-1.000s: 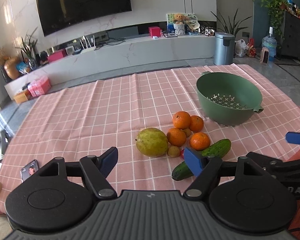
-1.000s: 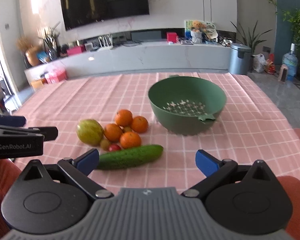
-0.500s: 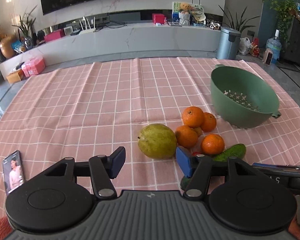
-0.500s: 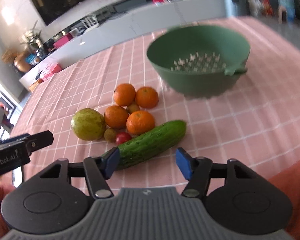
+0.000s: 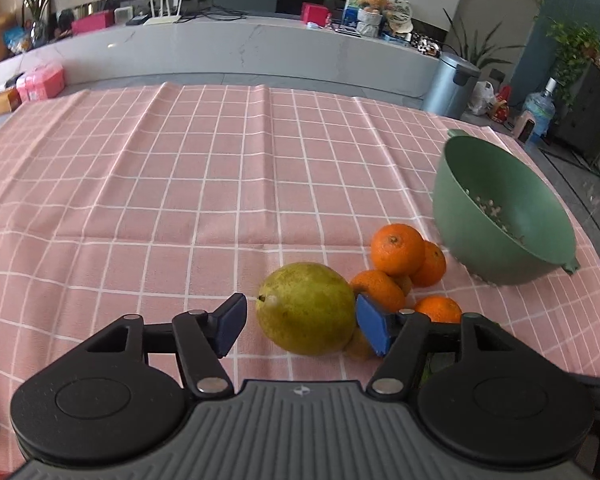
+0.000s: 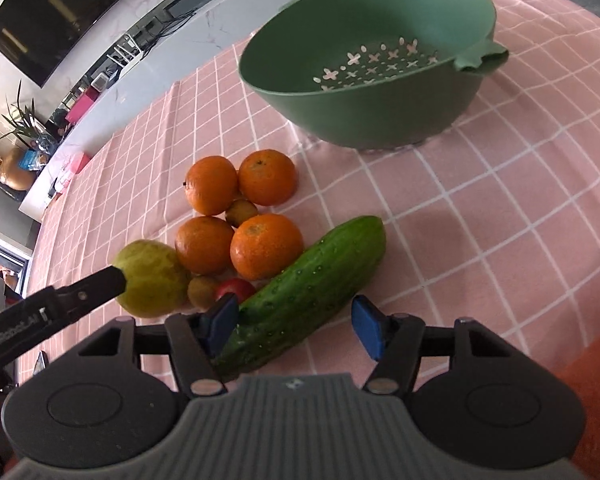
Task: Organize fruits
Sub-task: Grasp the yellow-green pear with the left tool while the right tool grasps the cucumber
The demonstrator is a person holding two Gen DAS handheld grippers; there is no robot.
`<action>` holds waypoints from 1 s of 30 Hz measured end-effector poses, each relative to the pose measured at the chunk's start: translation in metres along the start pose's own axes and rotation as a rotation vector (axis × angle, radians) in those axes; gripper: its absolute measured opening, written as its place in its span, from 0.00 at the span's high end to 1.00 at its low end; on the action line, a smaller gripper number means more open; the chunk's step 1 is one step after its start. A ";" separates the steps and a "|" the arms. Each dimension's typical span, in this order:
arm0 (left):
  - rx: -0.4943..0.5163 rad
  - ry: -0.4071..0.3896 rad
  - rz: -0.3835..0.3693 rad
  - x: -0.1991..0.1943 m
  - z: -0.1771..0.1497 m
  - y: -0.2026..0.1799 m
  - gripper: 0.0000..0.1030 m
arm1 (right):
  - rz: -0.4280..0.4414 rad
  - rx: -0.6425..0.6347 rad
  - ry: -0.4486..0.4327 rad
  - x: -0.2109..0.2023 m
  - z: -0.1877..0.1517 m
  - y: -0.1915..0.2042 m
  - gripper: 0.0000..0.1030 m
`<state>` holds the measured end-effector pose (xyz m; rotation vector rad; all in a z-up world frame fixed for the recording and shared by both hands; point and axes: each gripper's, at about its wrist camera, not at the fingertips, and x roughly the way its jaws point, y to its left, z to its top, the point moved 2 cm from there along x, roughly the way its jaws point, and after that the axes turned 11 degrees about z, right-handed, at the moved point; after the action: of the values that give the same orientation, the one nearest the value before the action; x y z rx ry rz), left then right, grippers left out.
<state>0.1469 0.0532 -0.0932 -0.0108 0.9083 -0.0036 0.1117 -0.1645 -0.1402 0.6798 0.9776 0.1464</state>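
A yellow-green pear [image 5: 306, 308] lies on the pink checked cloth, between the open blue pads of my left gripper [image 5: 302, 326]; the right pad looks close to it, the left one apart. Several oranges [image 5: 397, 243] cluster behind it to the right. In the right wrist view, the pear [image 6: 150, 277], the oranges [image 6: 266, 245], a small red fruit [image 6: 236, 289] and a cucumber [image 6: 304, 292] lie together. My right gripper [image 6: 294, 326] is open around the cucumber's near end. A green colander bowl [image 6: 370, 92] stands behind the fruit.
The colander [image 5: 500, 216] is at the right of the left wrist view, near the table's right edge. Bare pink cloth [image 5: 160, 200] stretches left and back. The left gripper's finger [image 6: 80, 292] reaches to the pear in the right wrist view.
Both grippers have moved forward and down. The left one now has the pear between its pads; the right one now has the cucumber's end between its pads. Both jaws narrowed.
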 end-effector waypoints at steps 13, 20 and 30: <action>-0.040 0.025 -0.022 0.022 -0.002 0.002 0.25 | -0.011 -0.055 -0.002 0.003 0.005 0.006 0.49; -0.037 0.022 -0.018 0.024 -0.003 -0.001 0.23 | -0.039 -0.139 -0.006 -0.016 0.012 0.003 0.59; -0.018 0.013 -0.016 0.032 -0.005 -0.003 0.19 | -0.106 -0.094 -0.044 -0.006 0.023 -0.003 0.53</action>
<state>0.1627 0.0496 -0.1210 -0.0346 0.9209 -0.0106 0.1262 -0.1801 -0.1297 0.5416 0.9560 0.0836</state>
